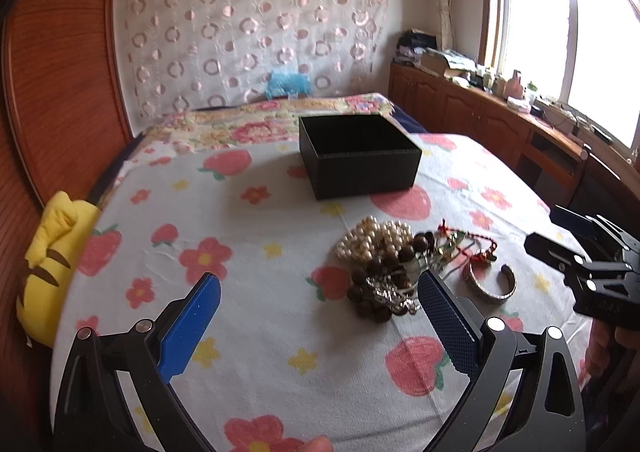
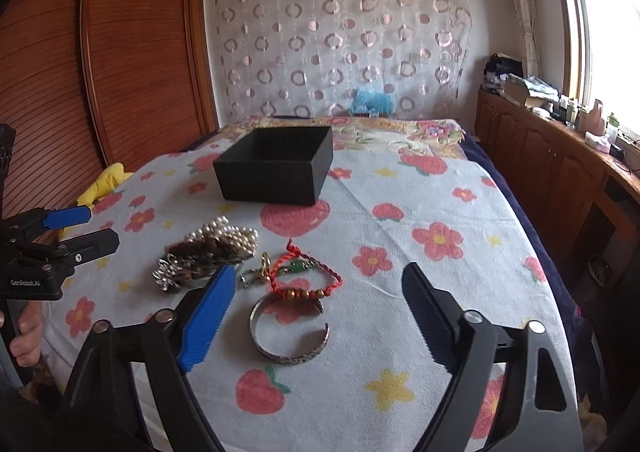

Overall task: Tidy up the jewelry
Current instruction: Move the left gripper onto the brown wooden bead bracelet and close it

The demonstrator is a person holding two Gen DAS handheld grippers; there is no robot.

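A: Where is the jewelry?

B: It lies in a little pile on the bed cover [image 2: 400, 212], the one with red flowers and strawberries. There is a pearl necklace [image 1: 374, 236], some dark wooden beads [image 1: 372, 284] touching it, a shiny silver chain [image 2: 166, 276], a red cord bracelet [image 2: 308, 276] and a silver cuff bangle [image 2: 290, 332]. The bangle sits a bit apart, closest to the right side.

A: And the box?

B: The black box [image 1: 360, 156] is open on top. It stands on the bed past the pile, not touching it. I can't see anything inside it.

A: What are the two tools doing?

B: The left hand-held gripper [image 1: 320, 304] has its two fingers wide apart, and nothing is between them. It is up above the cover, near the beads. The right hand-held gripper [image 2: 320, 292] is spread wide too. It holds nothing. From its own camera, the bangle and the red cord show in the gap between its fingers.

A: Anything else?

B: A yellow plush toy [image 1: 48, 264] lies at the bed's left edge.
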